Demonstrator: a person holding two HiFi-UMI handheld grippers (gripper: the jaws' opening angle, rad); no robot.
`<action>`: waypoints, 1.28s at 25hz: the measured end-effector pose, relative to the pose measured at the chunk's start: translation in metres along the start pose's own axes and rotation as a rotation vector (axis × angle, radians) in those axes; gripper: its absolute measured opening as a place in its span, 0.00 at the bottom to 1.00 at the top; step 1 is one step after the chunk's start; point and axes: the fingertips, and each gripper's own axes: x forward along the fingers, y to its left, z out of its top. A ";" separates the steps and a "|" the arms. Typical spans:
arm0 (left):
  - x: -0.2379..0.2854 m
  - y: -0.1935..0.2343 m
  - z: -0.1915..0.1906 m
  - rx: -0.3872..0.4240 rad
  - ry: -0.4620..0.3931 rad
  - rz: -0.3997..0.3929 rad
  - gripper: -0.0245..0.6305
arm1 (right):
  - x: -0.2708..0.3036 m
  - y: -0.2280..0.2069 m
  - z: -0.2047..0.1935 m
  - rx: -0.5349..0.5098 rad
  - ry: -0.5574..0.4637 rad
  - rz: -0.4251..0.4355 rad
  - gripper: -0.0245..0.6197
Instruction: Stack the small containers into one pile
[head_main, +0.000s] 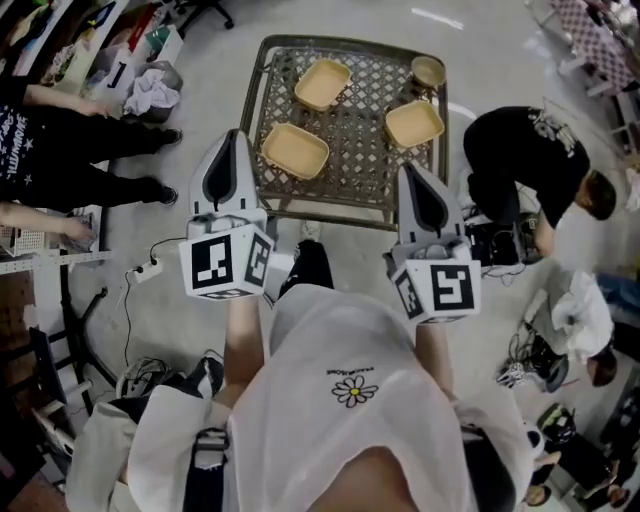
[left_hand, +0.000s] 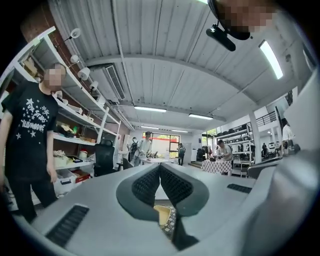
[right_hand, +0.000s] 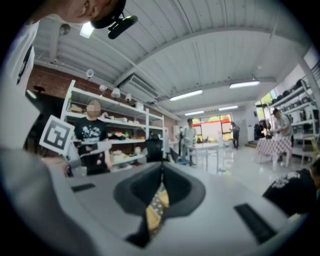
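**A:** Well, how do we hold the tools?

**B:** We hold both clenched on nothing. Our left gripper (head_main: 234, 136) has its dark ribbed pads (left_hand: 145, 186) pressed together. Our right gripper (head_main: 411, 170) has its jaws closed to a single seam. Both point roughly level toward the dark metal lattice table (head_main: 352, 180). In the head view the left tip shows just beside the table's left rim, and the right tip overlaps its near-right part.

**A:** And where are our containers?

**B:** All four sit apart on the lattice, open side up, none stacked. The near-left tray (head_main: 295, 150) is a shallow tan rectangle with rounded corners. Its long axis runs from upper left to lower right in the head view, skewed to the table's edges. The far-left tray (head_main: 322, 84) is the same tan but closer to square, and is also turned off the table's lines. The right tray (head_main: 414, 123) is a tan rounded square that lies near the right rim. The round bowl (head_main: 428, 71) is small and tan and stands just beyond it at the far-right corner.

**A:** Do we see them from the grippers?

**B:** We see only a tan sliver over lattice under each closed pair of jaws. We cannot tell which tray it is.
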 end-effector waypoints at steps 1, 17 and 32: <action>0.015 0.009 0.002 -0.006 -0.002 -0.009 0.08 | 0.016 -0.001 0.004 0.000 0.002 -0.010 0.09; 0.178 0.066 -0.040 0.004 0.138 -0.096 0.08 | 0.175 -0.040 -0.011 0.025 0.146 -0.080 0.09; 0.211 0.041 -0.136 -0.393 0.426 0.055 0.19 | 0.248 -0.061 -0.021 -0.184 0.270 0.259 0.09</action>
